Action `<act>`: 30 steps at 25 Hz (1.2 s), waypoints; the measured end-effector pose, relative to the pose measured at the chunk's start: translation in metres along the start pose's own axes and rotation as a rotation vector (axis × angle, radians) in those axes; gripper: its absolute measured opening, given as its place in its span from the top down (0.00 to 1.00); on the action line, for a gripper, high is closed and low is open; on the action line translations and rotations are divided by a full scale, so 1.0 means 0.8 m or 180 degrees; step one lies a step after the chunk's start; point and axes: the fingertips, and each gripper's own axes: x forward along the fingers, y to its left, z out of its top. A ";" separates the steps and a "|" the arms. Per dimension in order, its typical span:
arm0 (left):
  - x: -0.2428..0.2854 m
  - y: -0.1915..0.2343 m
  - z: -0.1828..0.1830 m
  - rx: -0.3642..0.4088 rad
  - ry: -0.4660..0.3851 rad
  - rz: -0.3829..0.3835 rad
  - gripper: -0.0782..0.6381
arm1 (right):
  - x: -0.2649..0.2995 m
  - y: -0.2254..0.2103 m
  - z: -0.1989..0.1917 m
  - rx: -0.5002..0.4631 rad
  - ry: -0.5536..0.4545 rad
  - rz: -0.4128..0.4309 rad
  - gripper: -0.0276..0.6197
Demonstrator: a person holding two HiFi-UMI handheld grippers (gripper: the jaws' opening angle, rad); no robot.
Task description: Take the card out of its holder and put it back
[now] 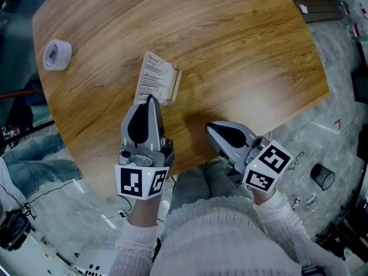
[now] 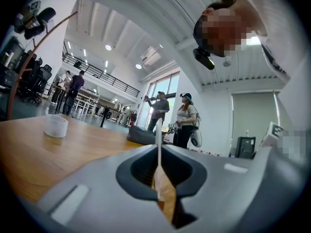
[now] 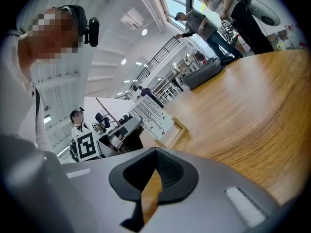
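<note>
I have the left gripper (image 1: 150,100) clamped on the near edge of the card (image 1: 152,76). In the left gripper view a thin white edge runs straight up between the two jaws, which are pressed together on it. The card stands upright in its wooden holder (image 1: 176,85), seated in the slot along the base. I read this as the start of the pull, with the card not yet out. Gripping the free side edge makes sense to me, because it is the only part a pair of flat jaws can reach without touching the wood. The gripper points along the card's own plane, so the jaws meet both faces squarely and should not bend it. The right gripper (image 1: 211,127) is closed on nothing. Its own view shows the jaws together, with only table grain in the gap. It rests low on the table (image 1: 241,45), apart from the holder on the right. I judge it is parked there to come in and steady the holder, which looks light enough to lift or slide with the card. A roll of tape (image 1: 57,54) sits well away at the far left, out of the working area.
</note>
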 end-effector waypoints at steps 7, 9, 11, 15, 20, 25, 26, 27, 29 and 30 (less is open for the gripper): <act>-0.001 -0.009 0.015 0.0019 -0.0097 -0.0011 0.87 | -0.010 0.003 0.007 -0.0085 -0.0042 0.0031 0.97; -0.002 -0.012 0.020 0.0042 -0.0117 -0.0022 0.87 | -0.013 0.005 0.010 -0.0104 -0.0057 0.0038 0.97; -0.003 -0.015 0.026 0.0059 -0.0138 -0.0021 0.87 | -0.016 0.007 0.013 -0.0126 -0.0070 0.0049 0.97; -0.005 -0.023 0.040 0.0053 -0.0185 -0.0008 0.87 | -0.026 0.012 0.023 -0.0174 -0.0100 0.0068 0.97; -0.011 -0.036 0.060 0.0103 -0.0262 0.0018 0.87 | -0.045 0.018 0.035 -0.0207 -0.0187 0.0074 0.97; -0.019 -0.053 0.078 0.0102 -0.0340 0.0045 0.87 | -0.063 0.028 0.046 -0.0296 -0.0255 0.0117 0.97; -0.021 -0.055 0.082 0.0083 -0.0356 0.0056 0.87 | -0.065 0.030 0.050 -0.0320 -0.0274 0.0123 0.97; -0.023 -0.056 0.084 0.0053 -0.0373 0.0071 0.87 | -0.068 0.032 0.053 -0.0344 -0.0295 0.0128 0.97; -0.026 -0.058 0.088 -0.0036 -0.0412 0.0109 0.87 | -0.072 0.034 0.059 -0.0389 -0.0332 0.0135 0.97; -0.028 -0.059 0.090 -0.0075 -0.0427 0.0123 0.87 | -0.075 0.035 0.062 -0.0411 -0.0344 0.0140 0.97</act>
